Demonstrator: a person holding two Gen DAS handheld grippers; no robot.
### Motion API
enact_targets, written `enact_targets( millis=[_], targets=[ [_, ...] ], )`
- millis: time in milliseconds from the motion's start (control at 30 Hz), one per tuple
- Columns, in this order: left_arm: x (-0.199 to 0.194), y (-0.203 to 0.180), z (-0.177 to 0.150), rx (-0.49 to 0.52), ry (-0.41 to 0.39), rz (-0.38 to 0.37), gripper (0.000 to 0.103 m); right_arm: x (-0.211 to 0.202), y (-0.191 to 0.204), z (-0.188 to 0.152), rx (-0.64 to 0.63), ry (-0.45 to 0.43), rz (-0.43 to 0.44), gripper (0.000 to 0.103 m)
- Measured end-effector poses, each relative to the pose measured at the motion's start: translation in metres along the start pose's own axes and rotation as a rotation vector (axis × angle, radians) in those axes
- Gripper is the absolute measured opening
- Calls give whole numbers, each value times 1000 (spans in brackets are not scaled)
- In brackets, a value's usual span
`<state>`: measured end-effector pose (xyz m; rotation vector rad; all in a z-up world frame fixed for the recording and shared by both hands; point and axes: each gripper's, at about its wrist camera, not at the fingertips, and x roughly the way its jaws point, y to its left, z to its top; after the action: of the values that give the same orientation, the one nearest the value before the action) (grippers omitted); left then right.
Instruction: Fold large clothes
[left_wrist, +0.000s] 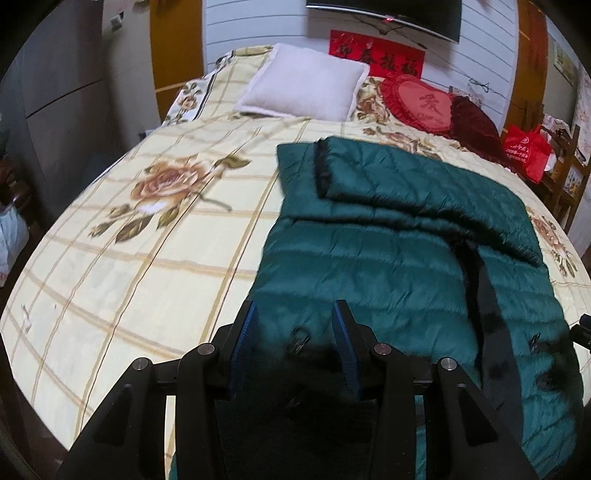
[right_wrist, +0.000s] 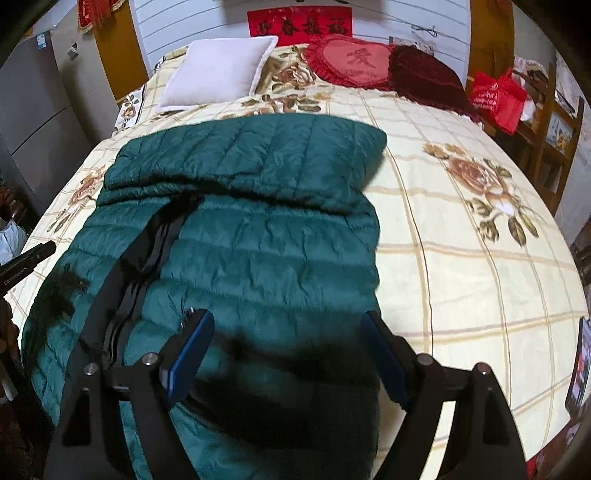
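Note:
A dark green quilted down coat (left_wrist: 388, 258) lies flat on the bed, its sleeves folded across the upper part and a black zipper strip running down its front. It also shows in the right wrist view (right_wrist: 258, 229). My left gripper (left_wrist: 297, 317) is open above the coat's near left hem, with the fabric showing between its blue pads. My right gripper (right_wrist: 286, 332) is open wide above the coat's near right hem, holding nothing. The tip of the left gripper also shows at the left edge of the right wrist view (right_wrist: 29, 258).
The bed (left_wrist: 147, 258) has a cream checked sheet with rose prints. A white pillow (left_wrist: 306, 85), a red heart cushion (left_wrist: 417, 103) and a dark red cushion (left_wrist: 476, 122) lie at the head. A red bag (left_wrist: 528, 147) sits on a wooden stand at the right.

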<state>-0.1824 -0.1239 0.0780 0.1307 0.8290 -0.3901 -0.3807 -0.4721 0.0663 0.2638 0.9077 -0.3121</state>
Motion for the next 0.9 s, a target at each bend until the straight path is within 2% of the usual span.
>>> enact_targets(
  millis=[300,900],
  targets=[
    [-5,16,-24,-30,32,11,56,-4,-3,-21,14,23,7,85],
    [-22,17,-45,-19,61,-18,56,-19,9,-50,-7,52,44,85]
  ],
)
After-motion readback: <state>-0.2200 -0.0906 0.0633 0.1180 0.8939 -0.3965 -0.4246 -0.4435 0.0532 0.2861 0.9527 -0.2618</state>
